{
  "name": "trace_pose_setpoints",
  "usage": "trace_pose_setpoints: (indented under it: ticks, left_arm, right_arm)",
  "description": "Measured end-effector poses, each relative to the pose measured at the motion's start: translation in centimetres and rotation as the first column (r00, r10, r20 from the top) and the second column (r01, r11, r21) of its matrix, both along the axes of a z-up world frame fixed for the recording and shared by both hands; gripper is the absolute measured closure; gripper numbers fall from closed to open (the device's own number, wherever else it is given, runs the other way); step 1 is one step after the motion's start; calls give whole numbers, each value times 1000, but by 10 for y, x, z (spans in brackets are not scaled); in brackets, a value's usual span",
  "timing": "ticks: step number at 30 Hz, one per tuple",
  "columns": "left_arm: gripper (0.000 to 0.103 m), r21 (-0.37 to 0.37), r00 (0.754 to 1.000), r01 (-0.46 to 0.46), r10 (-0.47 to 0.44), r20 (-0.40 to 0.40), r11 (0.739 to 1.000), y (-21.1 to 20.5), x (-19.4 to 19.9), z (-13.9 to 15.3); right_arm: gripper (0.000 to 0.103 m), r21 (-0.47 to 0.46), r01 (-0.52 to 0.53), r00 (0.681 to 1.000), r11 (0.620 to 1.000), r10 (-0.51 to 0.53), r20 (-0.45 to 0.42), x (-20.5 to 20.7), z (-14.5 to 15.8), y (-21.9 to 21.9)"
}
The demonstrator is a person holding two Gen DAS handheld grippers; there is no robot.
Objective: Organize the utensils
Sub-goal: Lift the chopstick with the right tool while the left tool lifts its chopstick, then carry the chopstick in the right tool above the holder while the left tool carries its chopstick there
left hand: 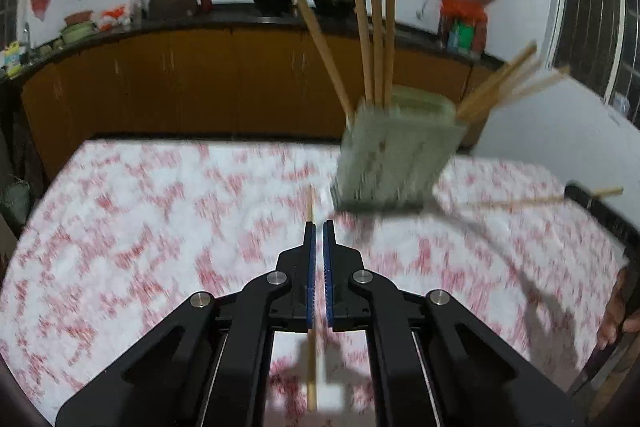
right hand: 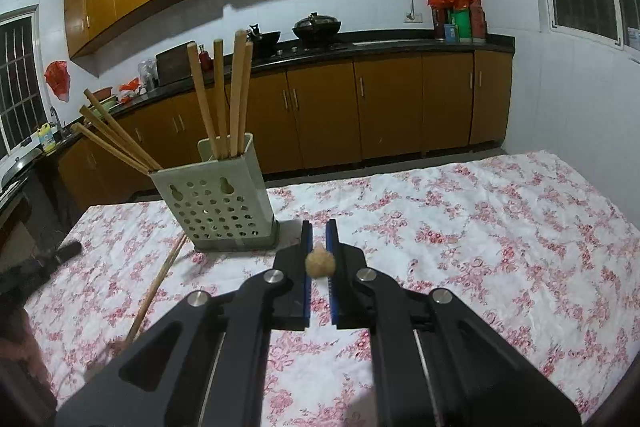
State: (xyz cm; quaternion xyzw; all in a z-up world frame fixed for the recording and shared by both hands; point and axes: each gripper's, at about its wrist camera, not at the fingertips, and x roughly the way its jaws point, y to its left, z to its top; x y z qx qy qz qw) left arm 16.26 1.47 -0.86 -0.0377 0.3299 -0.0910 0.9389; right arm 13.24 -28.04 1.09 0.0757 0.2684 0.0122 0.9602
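A pale green perforated utensil holder (right hand: 218, 201) stands on the floral tablecloth and holds several wooden chopsticks (right hand: 222, 95). In the left wrist view the holder (left hand: 394, 155) is blurred, ahead and to the right. My left gripper (left hand: 319, 227) is shut on one wooden chopstick (left hand: 311, 367) that runs lengthwise between the jaws. My right gripper (right hand: 319, 227) is shut on a chopstick seen end-on (right hand: 320, 262), just right of the holder. The left gripper's chopstick also shows in the right wrist view (right hand: 158, 285), slanting at the left.
The table (right hand: 500, 247) has a white and pink floral cloth. The right gripper with its chopstick (left hand: 532, 201) shows at the right edge of the left wrist view. Kitchen cabinets (right hand: 392, 107) and a counter with a stove stand behind the table.
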Motion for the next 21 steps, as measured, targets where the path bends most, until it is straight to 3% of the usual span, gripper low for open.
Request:
trace_pose_setpoints:
  ticks: [2,5,6,13,17,21]
  left_arm:
    - [94,16,998,22,-21,-54,1000,-5,0,-19]
    - [74,57,995,31,-26,-96,998,-10,-1,-39]
    - [74,69,993,34,-26,-113,997,-11,-2,-47]
    - [75,92,981,48,-29,-192,995,-10,-5,-74]
    - [93,130,978,63,-35,-204,989,-15,-9,-81]
    - [96,155,978,65,-32,-208,986,-18,-9,-84]
  right_arm:
    - [95,1,-3,1000,1000,3,-4,0,-1,1]
    - [95,10,-7,1000,1000,8,-8,0,-2,0]
    - [95,13,-8,1000,1000,8,-9,0,-2,-1]
    - [95,23,-11,1000,1000,11,-16,1,-4,-1]
    - [95,24,-11,1000,1000,11,-17,1,-4,-1]
    - [95,30,-8,1000,1000,9,-13,0,-3,-1]
